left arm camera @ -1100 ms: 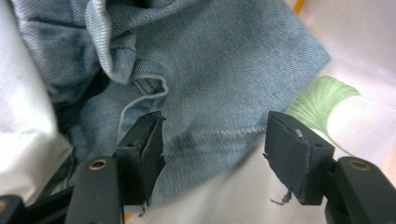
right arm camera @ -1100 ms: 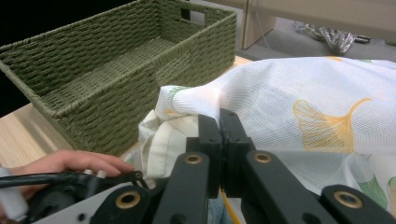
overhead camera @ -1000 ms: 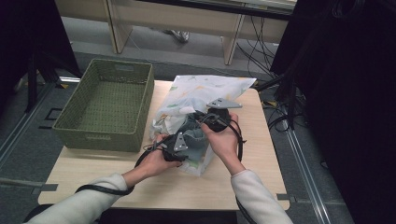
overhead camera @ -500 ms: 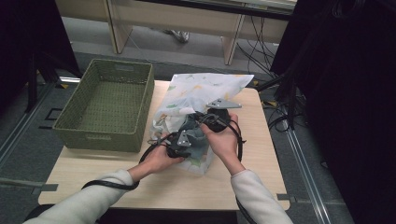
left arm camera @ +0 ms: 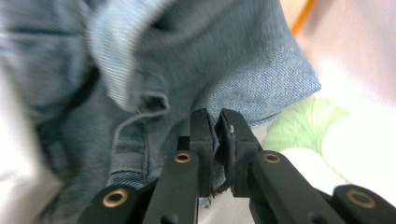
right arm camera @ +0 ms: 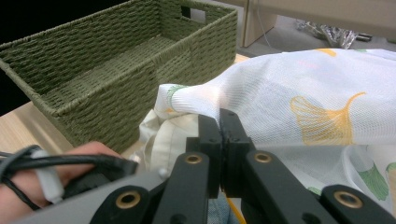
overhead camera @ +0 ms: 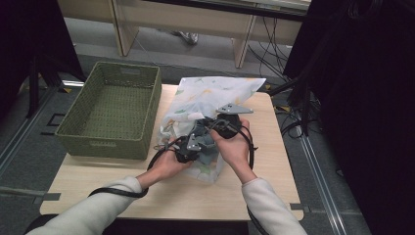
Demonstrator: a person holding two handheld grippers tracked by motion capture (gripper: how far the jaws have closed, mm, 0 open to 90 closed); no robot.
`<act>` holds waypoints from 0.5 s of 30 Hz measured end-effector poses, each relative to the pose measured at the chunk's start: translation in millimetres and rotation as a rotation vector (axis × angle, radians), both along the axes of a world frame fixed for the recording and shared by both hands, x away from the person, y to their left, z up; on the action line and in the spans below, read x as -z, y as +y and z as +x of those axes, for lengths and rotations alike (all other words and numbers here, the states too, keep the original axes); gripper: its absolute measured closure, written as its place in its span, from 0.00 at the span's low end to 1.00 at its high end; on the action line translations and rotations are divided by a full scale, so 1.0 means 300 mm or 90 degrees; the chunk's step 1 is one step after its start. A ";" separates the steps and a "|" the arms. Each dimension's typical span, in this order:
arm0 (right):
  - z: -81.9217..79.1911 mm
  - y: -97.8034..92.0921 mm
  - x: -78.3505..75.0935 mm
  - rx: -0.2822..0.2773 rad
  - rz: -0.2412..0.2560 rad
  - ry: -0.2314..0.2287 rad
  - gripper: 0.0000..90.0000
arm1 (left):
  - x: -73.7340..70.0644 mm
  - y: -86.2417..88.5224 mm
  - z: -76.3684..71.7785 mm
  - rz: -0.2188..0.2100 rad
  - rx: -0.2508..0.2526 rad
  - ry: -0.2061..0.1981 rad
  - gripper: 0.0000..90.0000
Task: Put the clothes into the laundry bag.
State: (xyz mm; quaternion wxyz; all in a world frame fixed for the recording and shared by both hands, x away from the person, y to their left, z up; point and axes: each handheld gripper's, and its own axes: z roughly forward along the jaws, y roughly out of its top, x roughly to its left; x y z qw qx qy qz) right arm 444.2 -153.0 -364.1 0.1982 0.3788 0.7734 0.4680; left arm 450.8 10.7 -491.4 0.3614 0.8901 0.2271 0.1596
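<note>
Denim (left arm camera: 261, 70) inside bag (overhead camera: 215, 90), mid-table beside basket (overhead camera: 110, 110). Left gripper (left arm camera: 218, 135) jaws pinching denim hem; right gripper (right arm camera: 219, 128) jaws pressed on bag edge. Hold bag edge high and taut; draw denim out slowly, avoiding snags.

High overview; two close tool views

My left gripper (overhead camera: 188, 147) now sits farther from the green basket (overhead camera: 110, 110), deeper against the denim (left arm camera: 224, 79) inside the leaf-print bag (overhead camera: 205, 93), drawn closer beside my right gripper (overhead camera: 226, 125), its plate more level.
</note>
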 end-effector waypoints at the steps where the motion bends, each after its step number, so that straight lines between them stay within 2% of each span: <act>1: 0.000 -0.001 -0.001 0.001 0.000 0.001 1.00 | -0.007 0.003 0.000 -0.011 -0.010 -0.011 0.92; 5: 0.000 0.001 0.000 0.000 0.001 -0.001 1.00 | -0.046 0.016 0.010 -0.071 -0.052 -0.033 0.93; 7: -0.003 0.005 -0.002 0.000 0.002 0.001 1.00 | -0.064 0.018 0.017 -0.093 -0.071 -0.058 0.93; 10: -0.009 0.007 -0.007 0.005 0.008 0.003 1.00 | -0.089 0.023 0.024 -0.115 -0.092 -0.086 0.93; 11: -0.006 0.005 -0.009 -0.002 0.004 -0.005 1.00 | -0.095 0.024 0.026 -0.125 -0.100 -0.098 0.93; 15: -0.012 0.004 -0.018 0.003 0.015 -0.009 1.00 | -0.117 0.023 0.028 -0.159 -0.125 -0.138 0.93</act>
